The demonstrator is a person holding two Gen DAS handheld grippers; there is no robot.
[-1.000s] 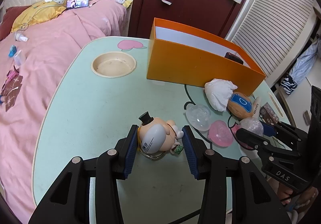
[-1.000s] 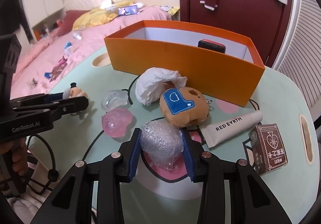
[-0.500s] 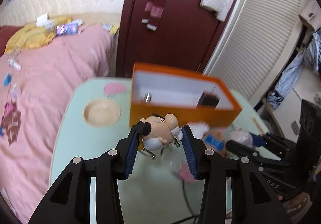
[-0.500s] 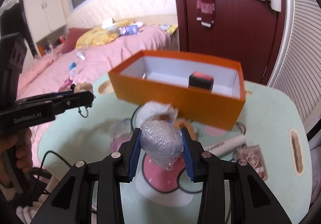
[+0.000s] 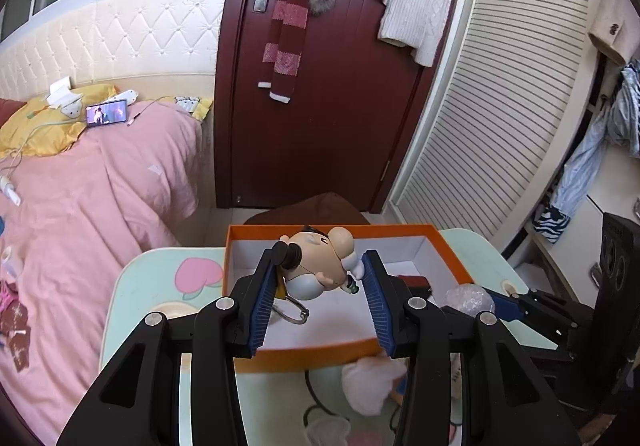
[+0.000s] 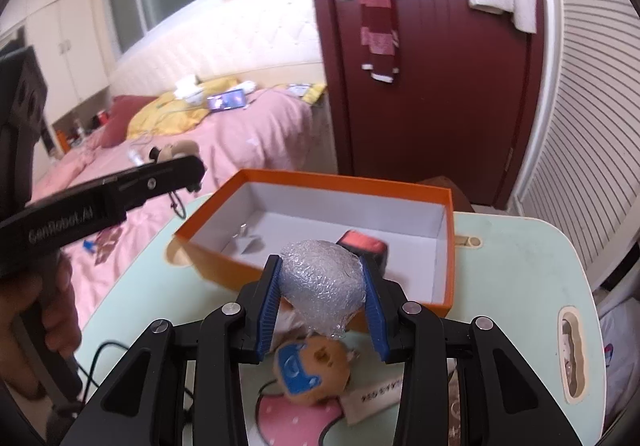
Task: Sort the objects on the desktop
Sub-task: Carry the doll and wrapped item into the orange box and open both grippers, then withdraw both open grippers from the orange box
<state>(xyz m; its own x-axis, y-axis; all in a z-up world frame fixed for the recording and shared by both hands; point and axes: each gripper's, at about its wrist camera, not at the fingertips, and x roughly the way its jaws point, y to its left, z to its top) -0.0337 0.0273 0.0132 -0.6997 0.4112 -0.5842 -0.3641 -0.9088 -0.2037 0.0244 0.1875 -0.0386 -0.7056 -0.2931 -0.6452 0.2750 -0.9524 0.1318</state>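
Note:
My left gripper is shut on a small cartoon figurine keychain with a black top hat, held in the air over the orange box. My right gripper is shut on a ball of clear bubble wrap, raised above the box's near wall. The box is open, white inside, with a red-and-black item and a small metal clip in it. The left gripper also shows in the right wrist view, held by a hand; the right gripper's tip shows in the left wrist view.
The mint-green table carries a brown plush, a crumpled white tissue, a tube and clear pink shells near its front. A pink bed lies left, a dark red door behind.
Both grippers have risen off the table with their objects and moved toward the orange box; the box interior now lies below them.

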